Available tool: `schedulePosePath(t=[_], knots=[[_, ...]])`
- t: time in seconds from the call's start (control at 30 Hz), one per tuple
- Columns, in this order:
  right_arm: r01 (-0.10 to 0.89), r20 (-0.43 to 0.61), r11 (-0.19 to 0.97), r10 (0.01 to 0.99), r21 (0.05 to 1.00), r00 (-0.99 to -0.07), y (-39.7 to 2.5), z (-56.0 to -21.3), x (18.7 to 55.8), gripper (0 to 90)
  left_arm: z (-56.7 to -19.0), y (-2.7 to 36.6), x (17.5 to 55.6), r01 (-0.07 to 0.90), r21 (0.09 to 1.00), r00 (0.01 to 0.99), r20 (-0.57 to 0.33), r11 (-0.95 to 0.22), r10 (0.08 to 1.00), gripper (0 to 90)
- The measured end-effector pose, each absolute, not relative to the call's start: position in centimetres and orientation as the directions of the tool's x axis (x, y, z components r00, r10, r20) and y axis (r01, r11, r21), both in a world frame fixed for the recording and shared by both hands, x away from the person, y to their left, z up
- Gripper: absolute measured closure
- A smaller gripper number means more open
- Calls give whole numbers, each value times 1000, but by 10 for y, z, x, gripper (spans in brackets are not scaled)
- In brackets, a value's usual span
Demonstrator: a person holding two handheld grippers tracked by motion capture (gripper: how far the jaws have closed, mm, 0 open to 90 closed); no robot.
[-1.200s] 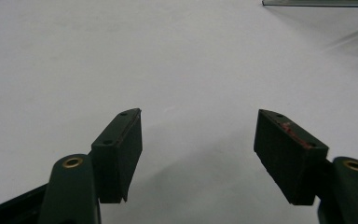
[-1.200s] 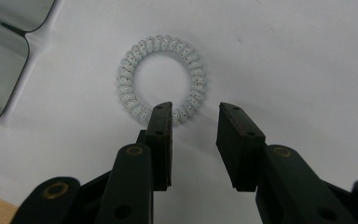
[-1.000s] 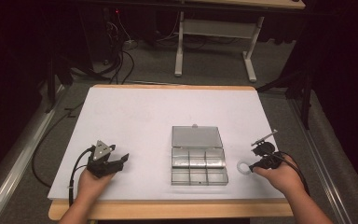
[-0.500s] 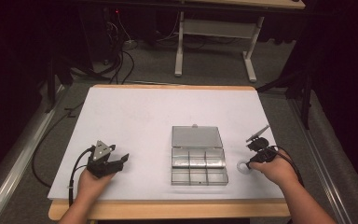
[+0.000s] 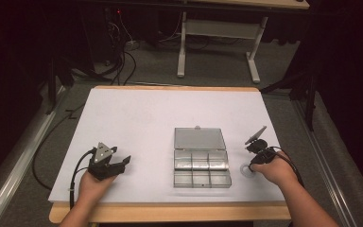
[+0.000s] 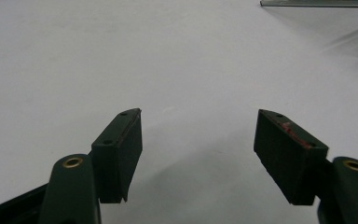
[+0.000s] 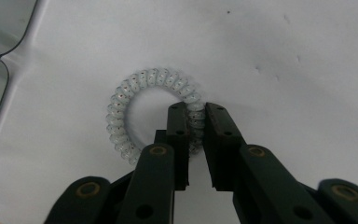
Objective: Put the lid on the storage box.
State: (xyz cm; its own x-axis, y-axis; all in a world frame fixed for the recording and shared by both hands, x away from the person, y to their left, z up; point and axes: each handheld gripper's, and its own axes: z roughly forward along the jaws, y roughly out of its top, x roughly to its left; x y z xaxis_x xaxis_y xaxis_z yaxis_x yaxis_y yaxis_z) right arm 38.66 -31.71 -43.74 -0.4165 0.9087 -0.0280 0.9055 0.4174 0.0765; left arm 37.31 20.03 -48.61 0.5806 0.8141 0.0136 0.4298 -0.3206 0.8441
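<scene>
A pale spiral hair tie (image 7: 142, 88) lies on the white table, right of a clear compartment box (image 5: 201, 166) whose lid (image 5: 199, 139) is laid open. The tie appears as a small white ring (image 5: 246, 170) in the high view. My right gripper (image 7: 196, 114) points down at it, jaws closed on the near side of the coil. My left gripper (image 5: 117, 165) rests on the table at the front left, held in a hand. In the left gripper view its jaws (image 6: 198, 140) stand wide apart with bare table between them.
The white table top (image 5: 142, 118) stretches wide behind the box. A black cable (image 5: 78, 172) trails from the left gripper off the front edge. Table legs and cables stand on the dark floor beyond the far edge.
The right hand has moved left and tipped down onto the hair tie, and its jaws have closed on the coil. The left gripper has stayed put.
</scene>
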Motion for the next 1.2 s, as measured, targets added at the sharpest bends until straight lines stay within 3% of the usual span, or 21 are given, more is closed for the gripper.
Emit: schedulePosePath(t=[1.2], knots=[[896, 4, 417, 906, 150, -422, -307, -400, 378, 831, -486, 200, 372, 421, 845, 579, 29, -329, 815, 332]])
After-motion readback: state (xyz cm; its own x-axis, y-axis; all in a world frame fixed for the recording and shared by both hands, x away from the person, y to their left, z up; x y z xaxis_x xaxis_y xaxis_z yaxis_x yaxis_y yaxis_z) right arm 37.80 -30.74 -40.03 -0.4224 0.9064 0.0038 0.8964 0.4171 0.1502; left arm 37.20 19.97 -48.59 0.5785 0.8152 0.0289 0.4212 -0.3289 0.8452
